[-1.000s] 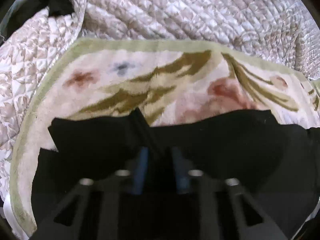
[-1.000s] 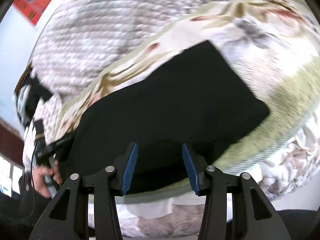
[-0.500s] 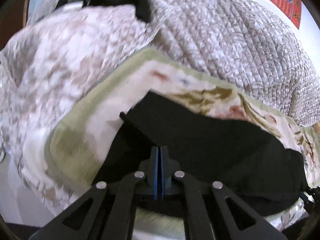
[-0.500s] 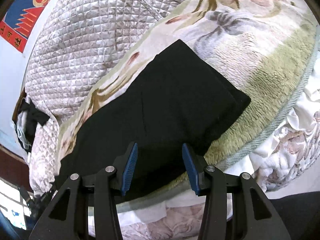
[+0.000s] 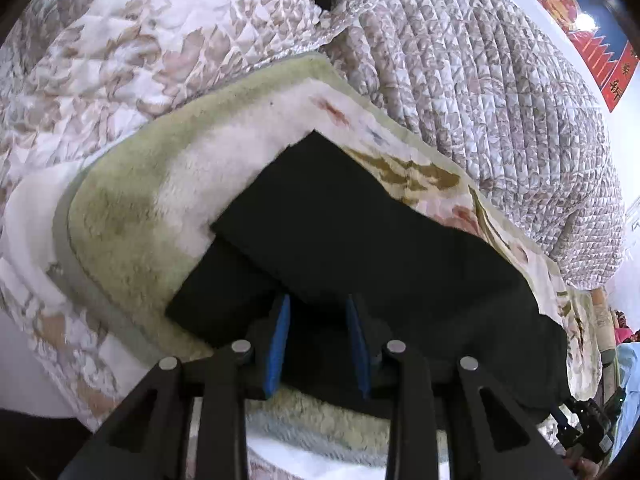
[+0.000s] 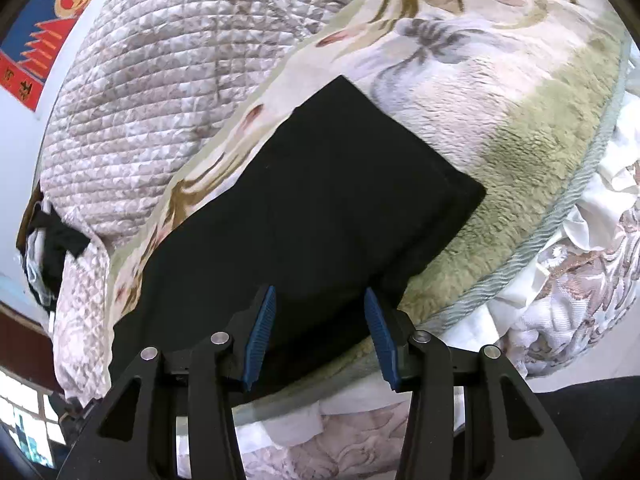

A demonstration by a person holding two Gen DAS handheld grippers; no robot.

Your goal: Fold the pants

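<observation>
Pants (image 5: 360, 264) lie flat on the flowered blanket (image 5: 132, 208) on the bed, one layer now doubled over. Left gripper (image 5: 318, 338) has just been opening, nothing pinched, so that fold looks released. Right gripper (image 6: 320, 336) hovers half-open and empty; only its view shows the square far end.

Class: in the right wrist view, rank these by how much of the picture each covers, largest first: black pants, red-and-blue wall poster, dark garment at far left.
1. black pants
2. red-and-blue wall poster
3. dark garment

The last two look close; the poster is partly cut off, so their order is unsure.
</observation>
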